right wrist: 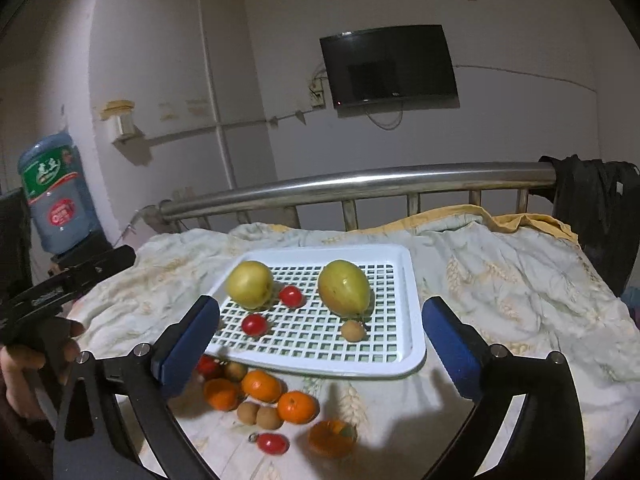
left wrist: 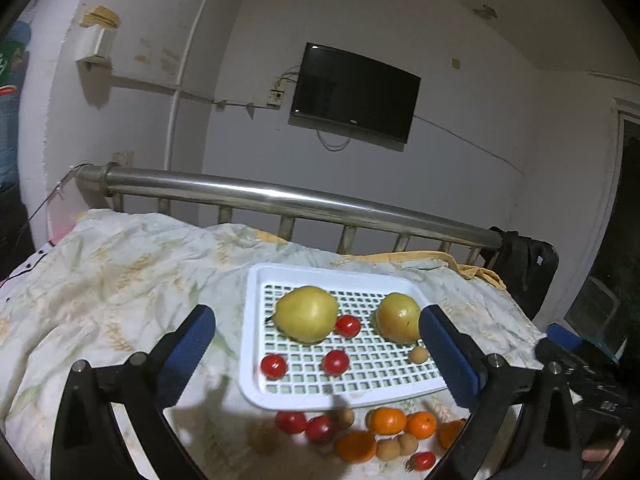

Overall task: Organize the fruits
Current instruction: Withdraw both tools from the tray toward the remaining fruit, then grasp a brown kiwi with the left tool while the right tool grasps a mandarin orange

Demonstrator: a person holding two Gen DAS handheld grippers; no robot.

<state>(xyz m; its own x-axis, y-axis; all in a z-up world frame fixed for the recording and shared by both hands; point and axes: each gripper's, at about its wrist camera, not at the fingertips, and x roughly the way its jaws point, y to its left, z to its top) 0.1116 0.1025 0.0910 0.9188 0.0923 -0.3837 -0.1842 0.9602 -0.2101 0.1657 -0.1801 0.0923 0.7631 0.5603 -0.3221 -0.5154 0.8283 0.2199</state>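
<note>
A white slotted tray (left wrist: 256, 364) (right wrist: 408, 304) lies on the bed. It holds two yellow pears (left wrist: 307, 313) (right wrist: 344, 286), three cherry tomatoes (left wrist: 335, 362) (right wrist: 254, 324) and one brown longan (left wrist: 418, 354) (right wrist: 353, 330). In front of the tray lie loose oranges (left wrist: 386, 421) (right wrist: 261, 385), tomatoes (left wrist: 291, 422) (right wrist: 273, 443) and longans (left wrist: 388, 449) (right wrist: 269, 417). My left gripper (left wrist: 316, 344) is open and empty above the tray. My right gripper (right wrist: 320, 332) is open and empty above the tray's front part.
A steel bed rail (left wrist: 280, 198) (right wrist: 360, 184) runs behind the tray. A rumpled quilt (left wrist: 112, 280) (right wrist: 520, 280) covers the bed. Black clothing (right wrist: 596, 208) hangs at the rail's right end. A water bottle (right wrist: 56, 196) stands at left.
</note>
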